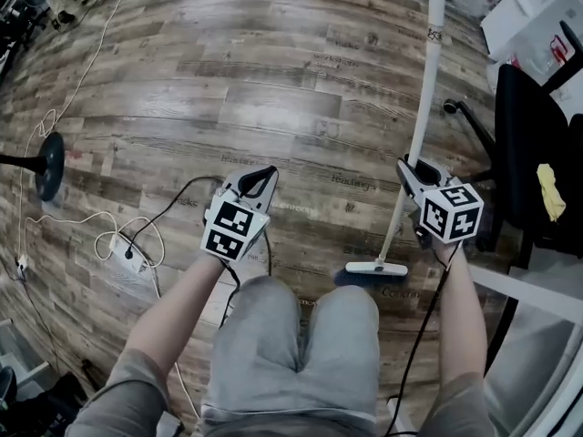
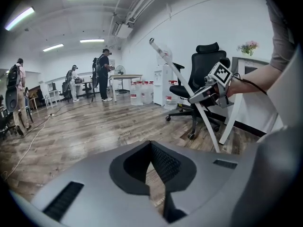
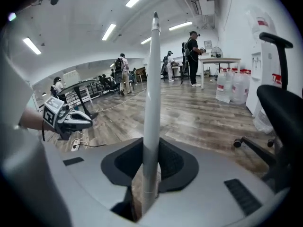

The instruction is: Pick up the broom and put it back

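Observation:
A broom with a long white handle (image 1: 421, 107) and a blue-bristled head (image 1: 375, 272) stands tilted in front of my right knee. My right gripper (image 1: 407, 173) is shut on the lower part of the handle. In the right gripper view the handle (image 3: 151, 103) runs up between the pads. My left gripper (image 1: 264, 173) hangs over the floor to the left of the broom, shut with nothing in it; its pads (image 2: 158, 162) meet at the tip. From the left gripper view, the broom handle (image 2: 182, 79) and the right gripper (image 2: 204, 92) show at the right.
A black office chair (image 1: 528, 153) with a yellow cloth (image 1: 550, 192) stands at the right, beside a white table leg. A power strip (image 1: 123, 251) with cables lies at the left, near a black stand base (image 1: 50, 165). White boxes (image 1: 537, 12) sit far right. Several people stand far off.

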The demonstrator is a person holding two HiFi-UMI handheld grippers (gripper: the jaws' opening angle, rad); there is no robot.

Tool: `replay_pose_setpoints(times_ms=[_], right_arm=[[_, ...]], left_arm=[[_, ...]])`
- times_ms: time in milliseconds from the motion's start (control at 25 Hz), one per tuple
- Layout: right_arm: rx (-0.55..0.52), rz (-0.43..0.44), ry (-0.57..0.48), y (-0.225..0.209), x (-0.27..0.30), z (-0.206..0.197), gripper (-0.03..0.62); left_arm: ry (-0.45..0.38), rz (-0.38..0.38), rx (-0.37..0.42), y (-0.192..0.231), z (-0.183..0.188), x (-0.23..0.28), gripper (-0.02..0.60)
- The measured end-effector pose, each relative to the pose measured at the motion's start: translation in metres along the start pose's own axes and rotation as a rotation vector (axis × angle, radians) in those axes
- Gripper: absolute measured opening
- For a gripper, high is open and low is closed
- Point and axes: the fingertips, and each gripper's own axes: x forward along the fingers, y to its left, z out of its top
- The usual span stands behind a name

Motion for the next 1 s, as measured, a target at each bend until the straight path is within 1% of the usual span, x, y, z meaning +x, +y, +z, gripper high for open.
replay_pose_setpoints(times_ms=[160, 240, 360, 520, 640, 720, 920, 1000], right_arm=[[0.045, -0.006, 0.089, -0.013, 0.032, -0.073, 0.1], [0.054, -0.051, 0.081, -0.026, 0.042, -0.103, 0.098], [0.079, -0.107, 0.072, -0.055, 0.057, -0.127, 0.096], [0.091, -0.128, 0.114, -0.078, 0.084, -0.159, 0.094], [0.084, -0.147, 0.157, -0.085, 0.103, -0.188, 0.095], [0.088, -0.162, 0.166, -0.088, 0.112, -0.203, 0.094], [0.123, -0.179, 0.186, -0.101, 0.132, -0.234, 0.091], [0.141, -0.19, 0.208, -0.107, 0.14, -0.25, 0.089]], left_arm=[[-0.004, -0.011, 0.023, 0.001, -0.026, 0.027, 0.017], [0.012, -0.021, 0.029, -0.002, -0.048, 0.04, 0.017], [0.046, -0.033, 0.014, -0.005, -0.085, 0.059, 0.017], [0.087, -0.042, -0.023, -0.012, -0.129, 0.081, 0.017], [0.095, -0.046, -0.035, -0.018, -0.149, 0.095, 0.017], [0.103, -0.052, -0.055, -0.022, -0.162, 0.102, 0.017], [0.15, -0.073, -0.099, -0.03, -0.199, 0.119, 0.017], [0.166, -0.077, -0.132, -0.03, -0.213, 0.126, 0.017]])
